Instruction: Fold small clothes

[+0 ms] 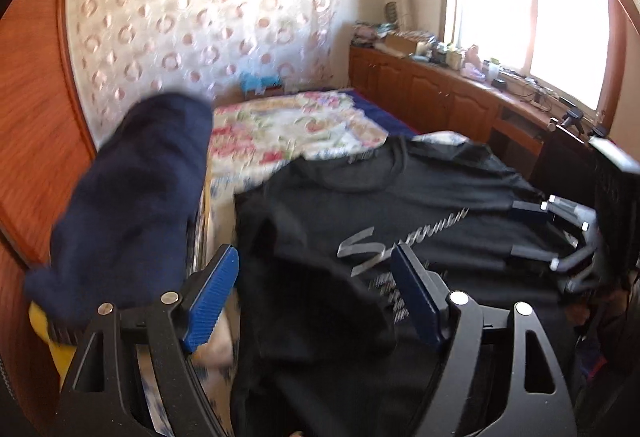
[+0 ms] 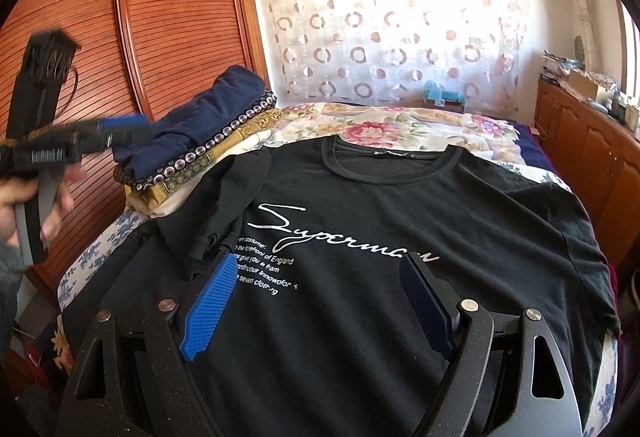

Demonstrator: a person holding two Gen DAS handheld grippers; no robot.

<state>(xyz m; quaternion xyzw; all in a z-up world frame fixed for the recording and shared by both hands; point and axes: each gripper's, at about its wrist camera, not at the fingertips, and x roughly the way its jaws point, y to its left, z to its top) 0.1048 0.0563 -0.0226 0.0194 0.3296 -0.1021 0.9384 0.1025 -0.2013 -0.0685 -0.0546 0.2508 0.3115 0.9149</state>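
Tongs first: our left tongs [image 1: 316,297] stand wide apart with nothing pinched between their blue pads, hanging above the folded-in sleeve of the black T-shirt [image 2: 384,237]. Our right tongs [image 2: 320,301] gape just as wide over the shirt's lower front, below the white script print, and grip nothing either; whether their tips brush the cloth we cannot tell.

We have the shirt spread face up on the bed [image 2: 400,125], collar toward the far wall, so that both sides can be turned inward over a flat body. Its sleeve on the side nearer the wardrobe is already lying bunched over the chest, which we take as the first fold made; the other sleeve is out flat toward the window side, so we judge it the next part to be brought across.

Beside the shirt, against the wooden wardrobe [image 2: 168,17], a stack of folded clothes [image 2: 200,141] sits with a navy piece on top, kept well to the side to leave the working patch free. Along the window runs a cluttered counter [image 1: 460,77].
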